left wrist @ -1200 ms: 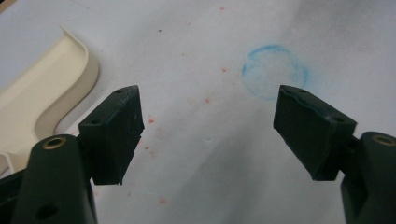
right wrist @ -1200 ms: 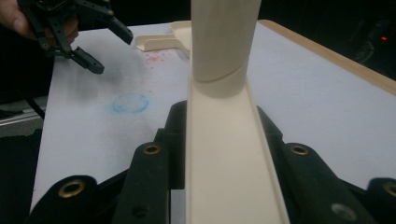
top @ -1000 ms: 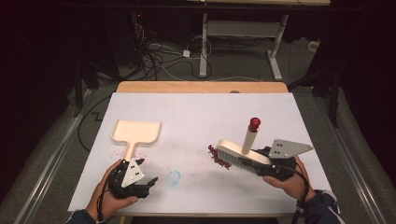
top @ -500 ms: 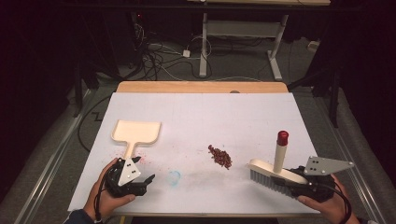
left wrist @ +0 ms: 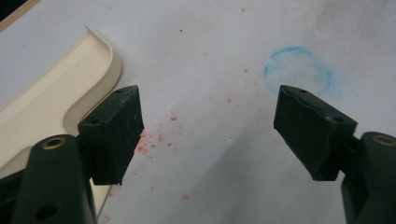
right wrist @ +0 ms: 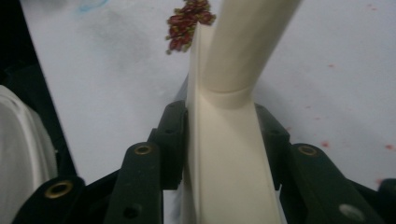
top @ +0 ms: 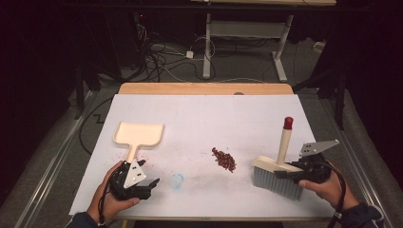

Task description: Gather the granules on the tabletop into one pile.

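A cream hand brush (top: 276, 176) with grey bristles and a red-tipped handle stands at the table's right front; my right gripper (top: 293, 172) is shut on its back (right wrist: 224, 140). A small pile of dark red crumbs (top: 224, 159) lies left of the brush, and appears past the brush top (right wrist: 189, 21) in the right gripper view. A cream dustpan (top: 138, 136) lies at the left, handle toward the person. My left gripper (top: 151, 186) rests just below that handle, open with nothing between its pads; the dustpan's edge (left wrist: 56, 102) runs beside its left jaw.
The table (top: 204, 118) is covered with white paper, with a wooden strip along its far edge. A blue ring mark (top: 177, 180) (left wrist: 299, 72) and scattered red specks (left wrist: 154, 140) stain the paper near the left gripper. Cables and desk legs lie on the floor beyond.
My right gripper has carried the brush from beside the crumbs to the right and toward the person, leaving the pile exposed. The left gripper has stayed put.
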The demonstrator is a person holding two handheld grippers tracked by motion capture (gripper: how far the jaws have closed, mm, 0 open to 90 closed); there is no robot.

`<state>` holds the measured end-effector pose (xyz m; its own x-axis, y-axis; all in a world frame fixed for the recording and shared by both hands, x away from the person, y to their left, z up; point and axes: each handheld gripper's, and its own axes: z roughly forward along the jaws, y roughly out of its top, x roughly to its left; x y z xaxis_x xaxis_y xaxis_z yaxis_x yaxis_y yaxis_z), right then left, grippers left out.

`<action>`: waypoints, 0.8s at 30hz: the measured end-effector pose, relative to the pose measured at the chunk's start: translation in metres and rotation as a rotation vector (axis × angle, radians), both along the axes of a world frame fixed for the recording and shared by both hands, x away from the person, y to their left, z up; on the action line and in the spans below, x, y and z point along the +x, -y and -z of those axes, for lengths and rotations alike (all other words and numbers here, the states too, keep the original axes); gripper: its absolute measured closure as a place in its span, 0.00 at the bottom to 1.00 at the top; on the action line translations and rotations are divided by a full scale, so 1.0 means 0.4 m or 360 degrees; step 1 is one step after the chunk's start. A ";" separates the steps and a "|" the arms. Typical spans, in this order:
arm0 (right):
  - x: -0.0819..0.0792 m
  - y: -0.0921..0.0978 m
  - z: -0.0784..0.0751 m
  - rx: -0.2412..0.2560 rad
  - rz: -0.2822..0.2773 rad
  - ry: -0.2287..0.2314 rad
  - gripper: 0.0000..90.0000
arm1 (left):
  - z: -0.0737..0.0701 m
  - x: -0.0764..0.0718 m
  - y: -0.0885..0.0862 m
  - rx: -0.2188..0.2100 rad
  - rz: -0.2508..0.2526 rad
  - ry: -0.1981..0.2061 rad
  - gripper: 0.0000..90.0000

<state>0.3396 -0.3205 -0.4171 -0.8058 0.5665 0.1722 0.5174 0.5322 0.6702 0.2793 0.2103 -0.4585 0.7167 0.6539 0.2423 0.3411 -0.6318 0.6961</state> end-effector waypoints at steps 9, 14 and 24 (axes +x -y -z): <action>0.133 0.022 0.027 -0.0065 -0.0012 -0.0052 0.49 | 0.007 0.006 0.006 0.0016 0.0021 -0.0027 0.26; 0.176 0.032 0.022 -0.0125 0.0160 0.0053 0.50 | 0.008 0.006 0.009 0.0018 0.0027 -0.0033 0.26; 0.211 -0.004 0.073 -0.0397 0.0546 0.0203 0.66 | 0.010 0.006 0.009 0.0018 0.0027 -0.0033 0.26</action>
<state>0.4240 -0.3189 -0.4464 -0.5700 0.8164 -0.0926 0.6135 0.4979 0.6130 0.2817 0.2067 -0.4624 0.7327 0.6389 0.2345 0.3446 -0.6454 0.6818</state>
